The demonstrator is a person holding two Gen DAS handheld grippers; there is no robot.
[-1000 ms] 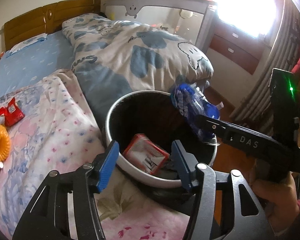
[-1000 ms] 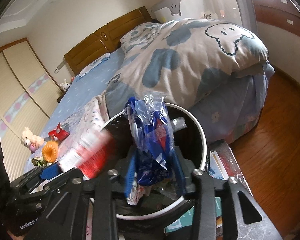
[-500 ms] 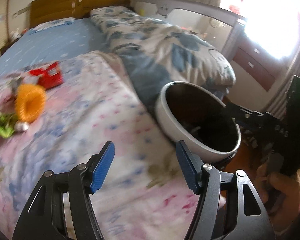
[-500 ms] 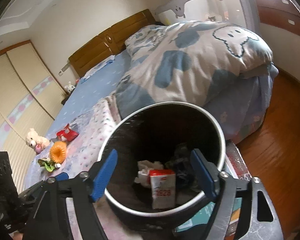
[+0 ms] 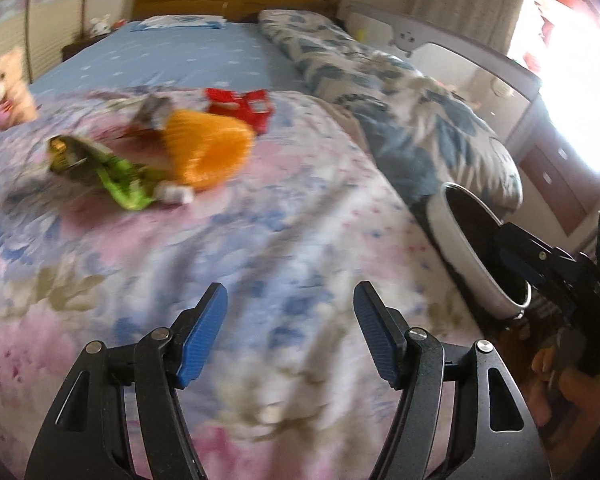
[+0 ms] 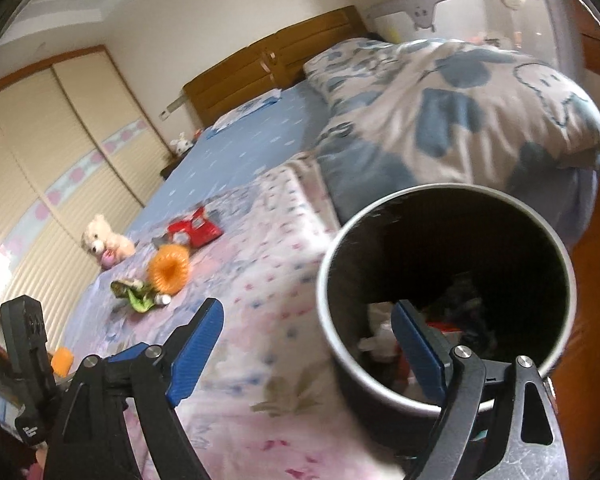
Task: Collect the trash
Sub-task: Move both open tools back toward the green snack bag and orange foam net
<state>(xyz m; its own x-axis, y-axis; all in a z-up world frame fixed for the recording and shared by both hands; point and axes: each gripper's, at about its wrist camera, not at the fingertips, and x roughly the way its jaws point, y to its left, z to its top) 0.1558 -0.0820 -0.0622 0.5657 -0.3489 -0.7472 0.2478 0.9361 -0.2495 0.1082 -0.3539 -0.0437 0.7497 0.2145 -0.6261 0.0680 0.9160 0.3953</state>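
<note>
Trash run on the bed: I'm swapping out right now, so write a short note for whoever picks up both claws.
Left claw: open, empty, over the floral quilt, facing the leftover litter.
Right claw: open, empty, by the trash bin, one finger over its mouth.
Done: the bin beside the bed already holds a few pieces of trash.
Left on the quilt: red wrapper, orange ring-shaped item, green wrapper with a small white bit beside it.
The teddy bear looks like a toy, so probably leave it.

Only "DAS" partly legible on the right gripper [image 5: 520,256].
</note>
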